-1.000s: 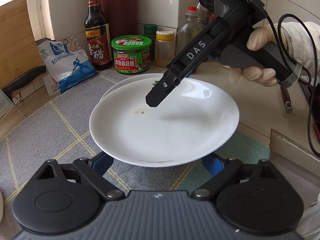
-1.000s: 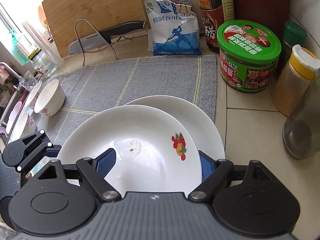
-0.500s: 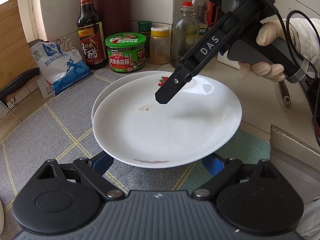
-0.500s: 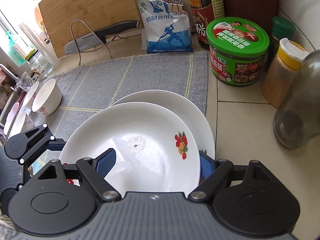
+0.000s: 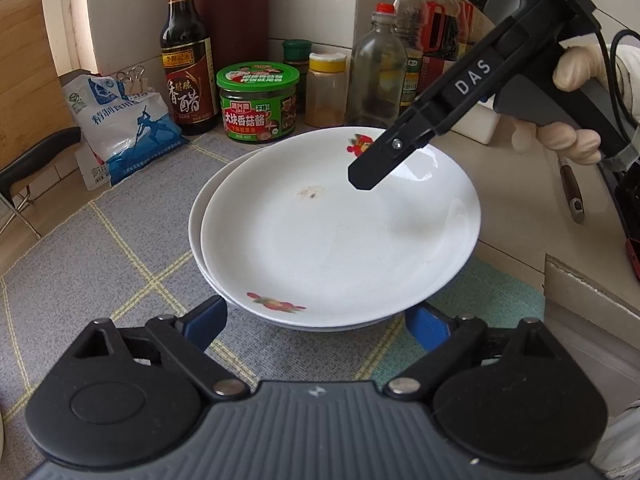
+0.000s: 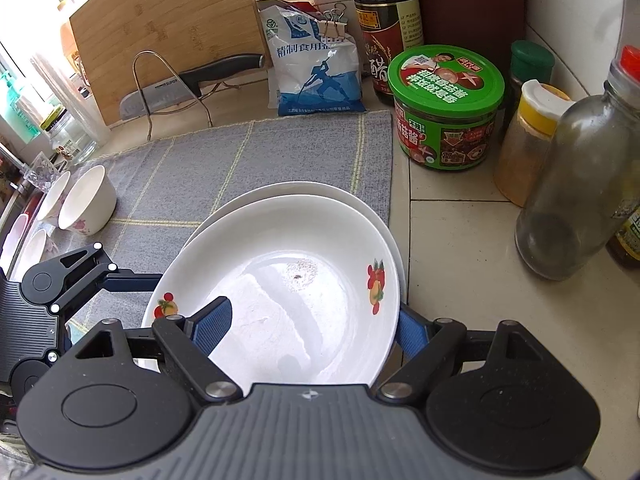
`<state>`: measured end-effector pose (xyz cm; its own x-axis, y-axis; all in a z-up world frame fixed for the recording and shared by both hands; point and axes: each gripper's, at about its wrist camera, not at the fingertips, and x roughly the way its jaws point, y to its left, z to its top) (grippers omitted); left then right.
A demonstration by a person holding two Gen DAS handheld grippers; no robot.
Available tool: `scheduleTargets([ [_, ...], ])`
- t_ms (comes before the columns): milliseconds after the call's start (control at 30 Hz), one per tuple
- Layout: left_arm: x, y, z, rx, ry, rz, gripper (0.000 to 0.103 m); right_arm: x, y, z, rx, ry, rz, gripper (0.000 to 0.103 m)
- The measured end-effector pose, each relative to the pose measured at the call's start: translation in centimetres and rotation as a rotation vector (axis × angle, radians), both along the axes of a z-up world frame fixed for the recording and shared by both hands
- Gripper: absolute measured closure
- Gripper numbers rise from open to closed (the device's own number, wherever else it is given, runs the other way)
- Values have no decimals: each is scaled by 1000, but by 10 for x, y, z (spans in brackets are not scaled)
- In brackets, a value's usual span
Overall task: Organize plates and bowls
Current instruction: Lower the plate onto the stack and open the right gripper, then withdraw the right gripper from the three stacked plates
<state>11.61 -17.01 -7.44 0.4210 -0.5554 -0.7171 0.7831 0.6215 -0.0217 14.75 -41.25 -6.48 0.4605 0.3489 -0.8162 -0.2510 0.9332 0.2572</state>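
Glossy white ceramic plate (image 5: 340, 240) is looking slippery and breakable; both hand-held grippers (image 5: 316, 316) (image 6: 308, 328) are gaping wide around its rim, gripping nothing.

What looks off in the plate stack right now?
The top plate carries a small brownish smear with a dark speck near its middle, so it looks unwashed. It also sits off-centre on the lower plate, whose rim shows as a crescent on one side. No chips or spills visible.

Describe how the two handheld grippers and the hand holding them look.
Both the left gripper and right gripper are black with ribbed grey bodies and blue finger pads. The right one reads "DAS" in white, trails a black cable, and is held by a cream-gloved hand.
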Motion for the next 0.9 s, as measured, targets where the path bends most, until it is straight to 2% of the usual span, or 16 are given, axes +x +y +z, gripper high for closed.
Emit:
scheduleTargets([
  [267, -7, 5, 4, -16, -14, 13, 8, -6, 6, -1, -52, 3, -29, 14],
  [500, -18, 27, 13, -47, -39, 69, 7, -11, 16, -5, -115, -8, -38, 11],
  [633, -25, 45, 20, -68, -52, 130, 7, -23, 30, 3, -167, -82, -30, 1],
  [900, -49, 94, 33, -74, -139, 323, 4, -45, 90, 19, -200, -270, 51, 0],
])
